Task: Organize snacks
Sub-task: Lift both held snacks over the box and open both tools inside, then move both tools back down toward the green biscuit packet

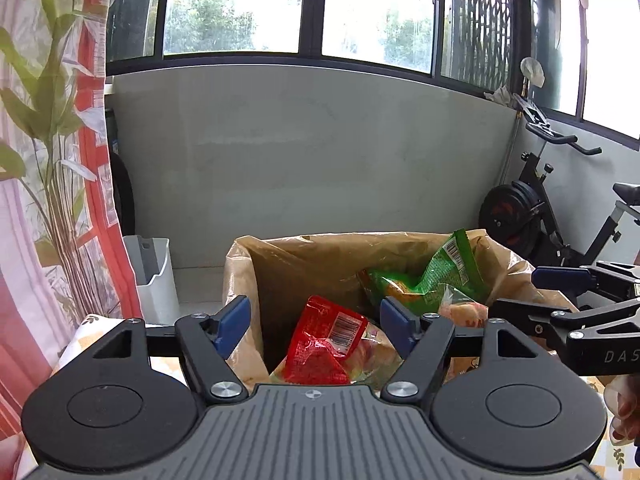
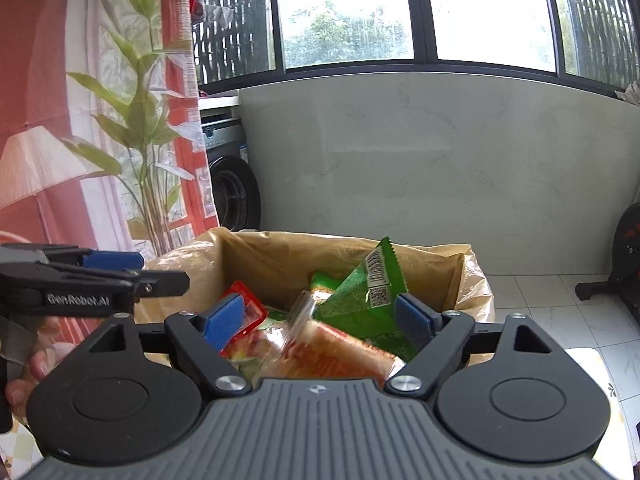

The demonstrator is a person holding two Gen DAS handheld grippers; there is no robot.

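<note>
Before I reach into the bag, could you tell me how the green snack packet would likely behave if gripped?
The green snack packet looks crinkled, so probably floppy and light. Its glossy film may slip between pads.

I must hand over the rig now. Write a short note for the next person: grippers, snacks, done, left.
Left gripper: open, nothing between the pads, poised in front of the brown paper bag.
Right gripper: open, holding nothing, at the same bag from the other side.
Snacks: red packet, green packet and an orange-red packet lie loose inside the bag.
Done: at least these three snacks are in the bag.
Left: I cannot see any snacks outside the bag; check the table before you finish.
</note>
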